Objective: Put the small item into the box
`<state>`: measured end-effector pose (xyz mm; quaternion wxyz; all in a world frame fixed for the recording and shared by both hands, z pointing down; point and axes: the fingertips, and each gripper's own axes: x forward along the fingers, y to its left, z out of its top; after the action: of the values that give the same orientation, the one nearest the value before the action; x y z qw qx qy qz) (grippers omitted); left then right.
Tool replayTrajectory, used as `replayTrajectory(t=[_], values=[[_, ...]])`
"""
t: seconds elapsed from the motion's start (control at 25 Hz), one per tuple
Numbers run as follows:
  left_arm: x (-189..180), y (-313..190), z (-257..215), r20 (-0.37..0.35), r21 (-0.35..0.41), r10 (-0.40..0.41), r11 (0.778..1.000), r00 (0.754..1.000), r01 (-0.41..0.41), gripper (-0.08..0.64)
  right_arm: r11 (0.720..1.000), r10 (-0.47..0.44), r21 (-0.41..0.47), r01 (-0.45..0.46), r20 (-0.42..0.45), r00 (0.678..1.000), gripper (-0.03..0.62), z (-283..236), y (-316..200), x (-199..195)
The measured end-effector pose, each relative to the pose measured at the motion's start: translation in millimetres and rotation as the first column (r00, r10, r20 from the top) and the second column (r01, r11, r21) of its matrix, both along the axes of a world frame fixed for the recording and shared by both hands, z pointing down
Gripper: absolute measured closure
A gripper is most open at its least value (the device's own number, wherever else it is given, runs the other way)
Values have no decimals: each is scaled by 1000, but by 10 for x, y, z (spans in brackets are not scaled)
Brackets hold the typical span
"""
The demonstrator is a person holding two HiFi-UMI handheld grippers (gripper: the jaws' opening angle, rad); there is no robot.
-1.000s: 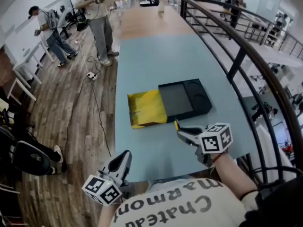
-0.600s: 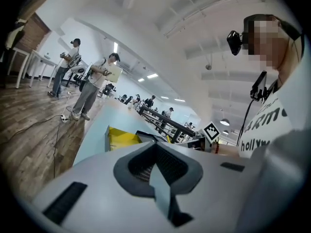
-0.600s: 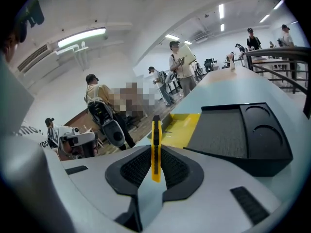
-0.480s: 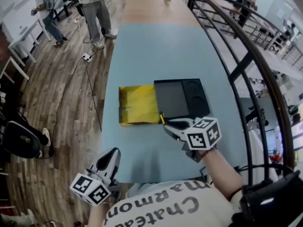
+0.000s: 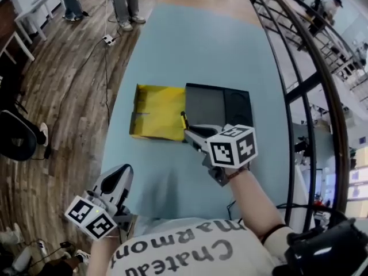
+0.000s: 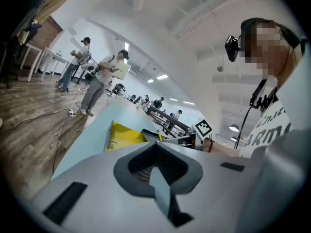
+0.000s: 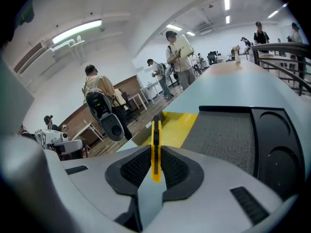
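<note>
Right gripper [image 5: 190, 134] pinching the yellow cutter [image 7: 155, 147] over the black tray's [image 5: 215, 105] near-left corner beside the yellow sleeve [image 5: 154, 112], mid-table [image 5: 190, 45]; left gripper [image 5: 118, 178] pressed together, empty, off table's near-left corner.

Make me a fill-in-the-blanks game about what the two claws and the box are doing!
1. The right claw is shut on a slim plastic item that is mostly coloured ___.
2. In the head view, the open yellow cardboard box lies on the ___ side of the flat black tray with the grey lining.
3. The left claw is shut and holds ___.

Missing words: yellow; left; nothing.
</note>
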<state>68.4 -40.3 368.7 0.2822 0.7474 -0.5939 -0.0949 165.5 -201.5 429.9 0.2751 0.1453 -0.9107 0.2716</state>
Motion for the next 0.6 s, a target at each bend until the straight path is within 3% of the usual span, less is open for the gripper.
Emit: replayTrajectory(t=[0.12,0.32,0.44,0.6], values=[[121,-44,-18,0,-9,44,999,999,-44,558,999,4,-38,-5,-24,1000,512,21,46,-39],[41,-152,103,115,-47,88,995,989,-83,558,999,17,-48,-18,-19,1000,512,76,42,-119],[-118,-191,175,93,-48,105,994,990,-101,558,999,48,-25,-49,-24,999,512,91,23,-189],[-285,-246,271,69,-63,194,980,979,-190,558,989,150,-11,-151,-65,987,512,129,-36,-198]])
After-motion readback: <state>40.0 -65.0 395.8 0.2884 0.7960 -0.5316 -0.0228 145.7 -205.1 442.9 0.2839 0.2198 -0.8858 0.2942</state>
